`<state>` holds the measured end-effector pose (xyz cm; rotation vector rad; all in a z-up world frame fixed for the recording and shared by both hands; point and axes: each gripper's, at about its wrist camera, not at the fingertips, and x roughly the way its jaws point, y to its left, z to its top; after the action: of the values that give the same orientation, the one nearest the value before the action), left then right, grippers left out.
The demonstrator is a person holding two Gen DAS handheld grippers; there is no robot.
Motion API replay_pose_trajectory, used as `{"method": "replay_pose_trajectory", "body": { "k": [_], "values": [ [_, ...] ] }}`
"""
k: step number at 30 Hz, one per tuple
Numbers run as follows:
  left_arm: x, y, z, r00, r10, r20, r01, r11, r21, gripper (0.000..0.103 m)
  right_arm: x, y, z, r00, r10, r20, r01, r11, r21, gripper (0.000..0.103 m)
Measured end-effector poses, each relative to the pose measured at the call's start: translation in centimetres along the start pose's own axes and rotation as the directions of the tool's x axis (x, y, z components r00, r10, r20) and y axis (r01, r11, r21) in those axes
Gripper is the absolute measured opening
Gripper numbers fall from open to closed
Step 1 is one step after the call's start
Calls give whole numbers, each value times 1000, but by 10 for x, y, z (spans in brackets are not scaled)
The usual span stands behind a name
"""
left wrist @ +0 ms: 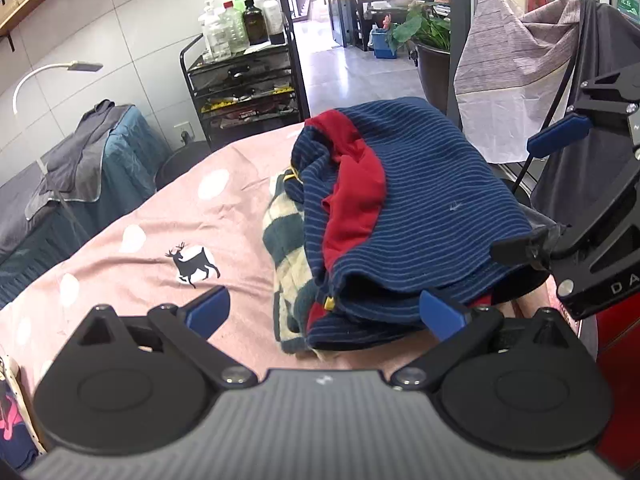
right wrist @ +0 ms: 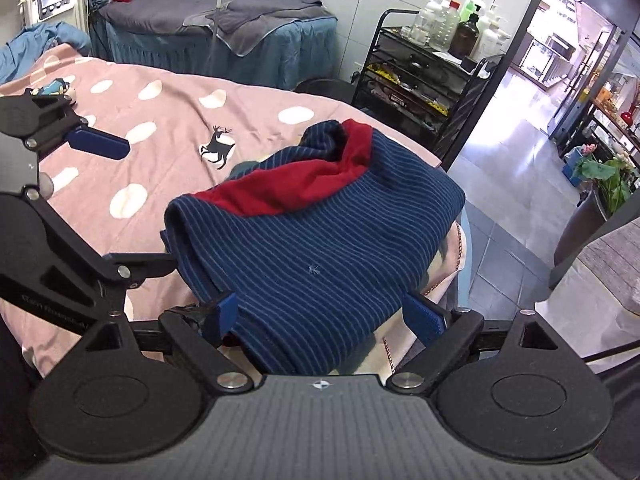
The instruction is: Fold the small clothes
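Bright, even indoor light; doorway glare; fisheye bending at edges.

Navy pinstriped garment (left wrist: 420,200) with red lining (left wrist: 354,200) is bunched in a rounded heap on the pink bedspread, near its edge. Green-cream striped garment (left wrist: 286,240) is crumpled beneath it, partly covered.

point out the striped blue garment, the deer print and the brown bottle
striped blue garment (right wrist: 320,248): right wrist view, top panel
deer print (left wrist: 195,264): left wrist view, body
brown bottle (left wrist: 255,20): left wrist view, glass body
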<state>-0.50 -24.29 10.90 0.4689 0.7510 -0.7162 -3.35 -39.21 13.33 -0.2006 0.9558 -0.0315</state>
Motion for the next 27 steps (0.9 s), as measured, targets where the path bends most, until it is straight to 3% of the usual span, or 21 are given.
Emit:
{"method": "replay_pose_trajectory", "body": {
  "k": [27],
  "values": [
    [7,0,3,1000,-3,-23,3,1000,-8,103,1,1,1,1000,15,-23,-16,1000,-24,103]
  ]
}}
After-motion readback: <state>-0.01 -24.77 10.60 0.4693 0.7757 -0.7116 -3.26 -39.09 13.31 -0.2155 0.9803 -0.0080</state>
